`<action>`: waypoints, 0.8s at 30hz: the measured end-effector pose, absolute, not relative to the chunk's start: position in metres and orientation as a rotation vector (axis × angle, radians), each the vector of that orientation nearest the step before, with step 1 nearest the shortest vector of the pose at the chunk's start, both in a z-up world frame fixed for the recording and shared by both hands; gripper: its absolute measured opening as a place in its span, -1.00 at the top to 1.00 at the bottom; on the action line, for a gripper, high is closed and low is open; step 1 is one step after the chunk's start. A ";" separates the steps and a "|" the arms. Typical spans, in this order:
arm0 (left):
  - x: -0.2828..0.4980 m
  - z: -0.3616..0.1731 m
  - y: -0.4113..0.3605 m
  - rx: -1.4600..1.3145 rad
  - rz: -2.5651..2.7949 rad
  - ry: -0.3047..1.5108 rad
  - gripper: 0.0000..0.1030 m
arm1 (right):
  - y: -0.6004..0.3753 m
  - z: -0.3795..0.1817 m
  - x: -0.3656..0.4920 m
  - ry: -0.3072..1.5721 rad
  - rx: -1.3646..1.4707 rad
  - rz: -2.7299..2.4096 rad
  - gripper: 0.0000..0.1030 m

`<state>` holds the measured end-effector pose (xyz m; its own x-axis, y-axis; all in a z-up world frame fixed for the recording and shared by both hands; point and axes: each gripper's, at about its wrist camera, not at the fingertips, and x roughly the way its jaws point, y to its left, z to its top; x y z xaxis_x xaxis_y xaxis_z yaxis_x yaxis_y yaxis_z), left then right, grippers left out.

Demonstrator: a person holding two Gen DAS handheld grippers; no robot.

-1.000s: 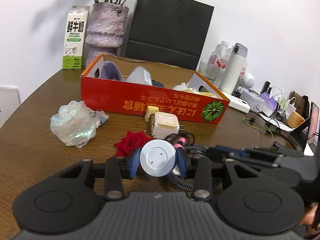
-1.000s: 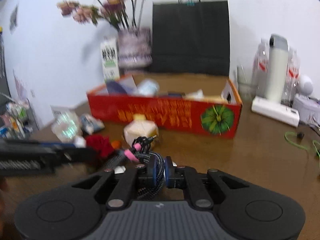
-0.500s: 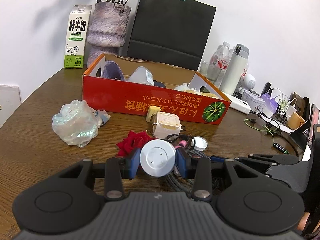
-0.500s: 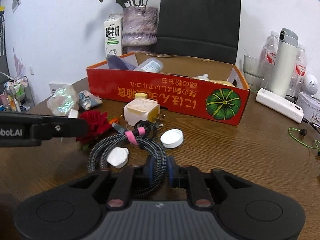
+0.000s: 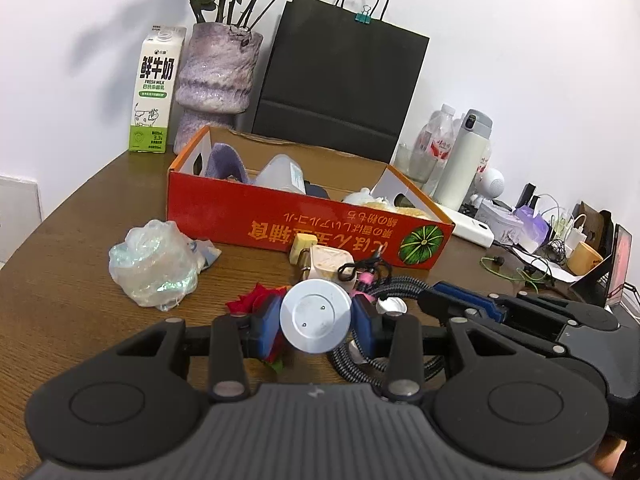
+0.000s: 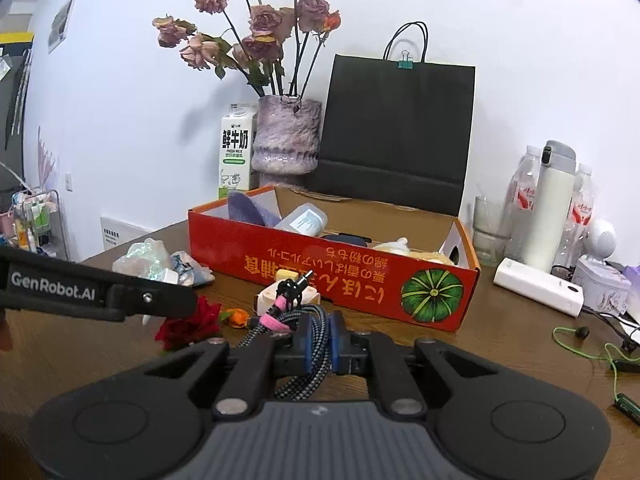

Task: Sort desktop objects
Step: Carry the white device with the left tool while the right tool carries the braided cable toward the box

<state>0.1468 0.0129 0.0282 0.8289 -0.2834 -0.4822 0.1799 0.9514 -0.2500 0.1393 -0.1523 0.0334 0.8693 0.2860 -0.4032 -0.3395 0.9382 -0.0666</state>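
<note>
Your right gripper pinches the floppy braided cable mid-coil (loops may sag), while your left gripper clamps a light, rigid white cap.

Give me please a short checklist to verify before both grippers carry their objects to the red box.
1. Left gripper grips the white round cap: ok, both blue pads touch it.
2. Right gripper is shut on the braided cable: ok.
3. Whole cable is free of the table: cannot tell, part is hidden.
4. Red cardboard box has free space: ok, bare middle visible.
5. Path to box: not ok, the white charger and red rose lie in front.
</note>
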 end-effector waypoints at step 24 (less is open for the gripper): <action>0.153 0.026 0.035 -0.256 -0.234 0.585 0.23 | -0.117 0.028 0.192 0.756 -0.323 0.537 0.25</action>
